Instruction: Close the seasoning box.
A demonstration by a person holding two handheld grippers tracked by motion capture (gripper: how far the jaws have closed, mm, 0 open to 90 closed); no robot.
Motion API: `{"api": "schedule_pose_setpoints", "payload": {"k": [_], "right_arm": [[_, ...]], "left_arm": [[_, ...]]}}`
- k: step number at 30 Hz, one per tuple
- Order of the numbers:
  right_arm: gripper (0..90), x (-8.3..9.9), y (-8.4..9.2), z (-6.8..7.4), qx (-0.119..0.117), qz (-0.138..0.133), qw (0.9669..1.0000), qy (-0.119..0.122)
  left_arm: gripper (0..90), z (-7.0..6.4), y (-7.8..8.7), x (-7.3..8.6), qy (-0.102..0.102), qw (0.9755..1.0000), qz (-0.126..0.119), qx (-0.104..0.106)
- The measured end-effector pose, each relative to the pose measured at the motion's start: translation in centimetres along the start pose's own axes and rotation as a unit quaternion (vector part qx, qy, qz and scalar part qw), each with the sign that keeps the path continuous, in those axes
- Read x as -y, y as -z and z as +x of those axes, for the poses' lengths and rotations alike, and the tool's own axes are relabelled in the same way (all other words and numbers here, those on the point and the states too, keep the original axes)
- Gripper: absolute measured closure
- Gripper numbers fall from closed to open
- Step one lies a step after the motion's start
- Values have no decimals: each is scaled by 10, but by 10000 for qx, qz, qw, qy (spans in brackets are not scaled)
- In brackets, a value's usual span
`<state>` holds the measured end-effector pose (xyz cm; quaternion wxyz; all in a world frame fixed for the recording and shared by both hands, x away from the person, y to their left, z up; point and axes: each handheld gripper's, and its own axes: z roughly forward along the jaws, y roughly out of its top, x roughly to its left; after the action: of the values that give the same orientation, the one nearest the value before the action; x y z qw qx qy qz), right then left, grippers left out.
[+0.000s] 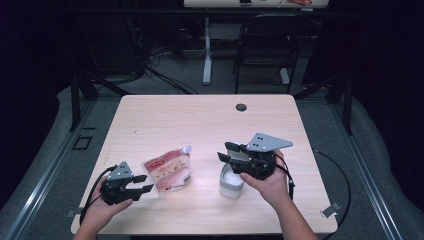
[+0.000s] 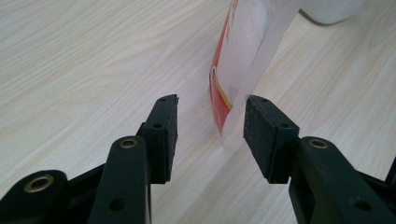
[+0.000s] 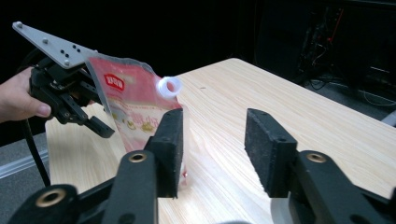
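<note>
A clear pouch with a red label (image 1: 167,171) and a white spout (image 3: 169,86) stands on the wooden table (image 1: 200,120). My left gripper (image 1: 145,183) is at the pouch's left edge. In the left gripper view its jaws (image 2: 210,116) stand open, the pouch's lower corner (image 2: 233,79) lies between the pads, and neither pad presses on it. A white round container (image 1: 231,182) stands to the right of the pouch. My right gripper (image 1: 223,151) hovers over the container, pointing left, and is open with nothing between its pads (image 3: 215,135).
A cable hole (image 1: 241,107) sits near the table's far edge. Beyond the table stand a dark chair (image 1: 265,45) and a white desk leg (image 1: 207,55). Cables trail from both grippers off the near edge.
</note>
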<state>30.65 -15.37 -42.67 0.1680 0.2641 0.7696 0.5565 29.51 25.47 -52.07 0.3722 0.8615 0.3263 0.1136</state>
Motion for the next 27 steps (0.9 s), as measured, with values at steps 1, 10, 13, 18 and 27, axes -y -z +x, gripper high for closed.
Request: {"api": "schedule_pose_setpoints", "payload": {"k": [1,10,13,18,27], "right_arm": [[601,1,2,-1,14,-3,10000,11],[750,8,22,-12,188,-158,9997,-93],[807,8,31,-18,342,-232,9990,-149],[881,15,45,-32,697,-267,9968,-275],[900,39,46,-59,1096,-120,9907,-801]], "left_arm": [[548,0,0,1,6,10000,-30,-16],[548,1,3,7,57,10000,-40,-68],[548,2,4,7,83,9999,-45,-101],[548,0,4,10,117,9998,-41,-150],[548,0,2,15,139,9997,25,-212]]}}
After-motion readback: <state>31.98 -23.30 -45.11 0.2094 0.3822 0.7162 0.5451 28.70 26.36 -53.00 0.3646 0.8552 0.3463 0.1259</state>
